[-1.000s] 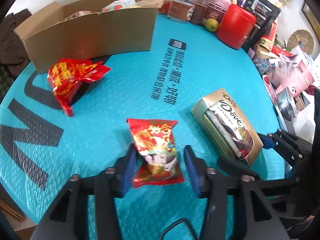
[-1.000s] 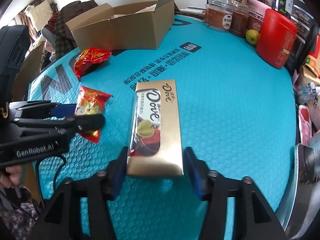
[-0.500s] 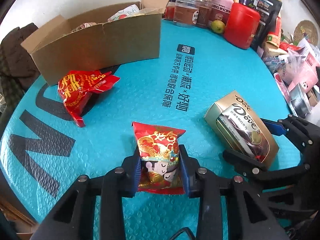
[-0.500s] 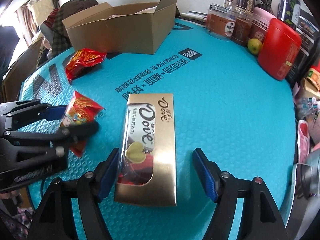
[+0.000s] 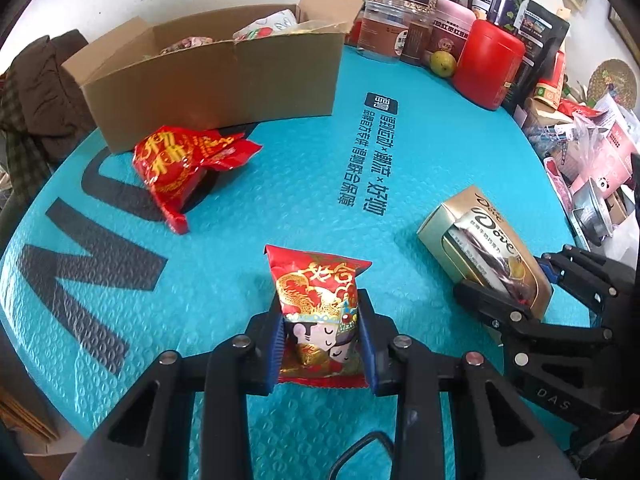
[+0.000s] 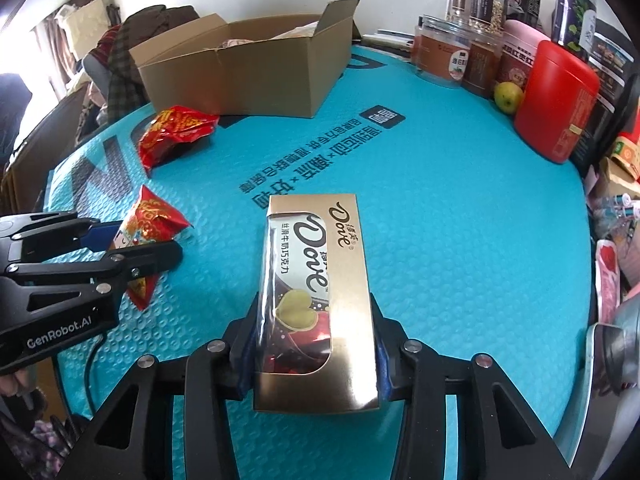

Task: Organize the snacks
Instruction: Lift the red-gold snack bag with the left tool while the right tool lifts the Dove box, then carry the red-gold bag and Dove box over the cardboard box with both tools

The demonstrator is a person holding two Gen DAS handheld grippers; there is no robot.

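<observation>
Left tongs (image 5: 322,336) grip a red snack packet (image 5: 318,312) between their pads. Beside them, right tongs (image 6: 314,354) clamp a gold Dove chocolate box (image 6: 316,292) above the teal surface (image 6: 460,220).

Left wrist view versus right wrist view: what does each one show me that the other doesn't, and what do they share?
Only the left wrist view shows the left gripper head-on, its blue pads pinching the small red snack packet from both sides, and snacks inside the cardboard box.

Only the right wrist view shows the right gripper closed on the gold Dove chocolate box across its width, with the label facing up.

Both show the crumpled red bag lying near the cardboard box, the red canister and the teal mat.
</observation>
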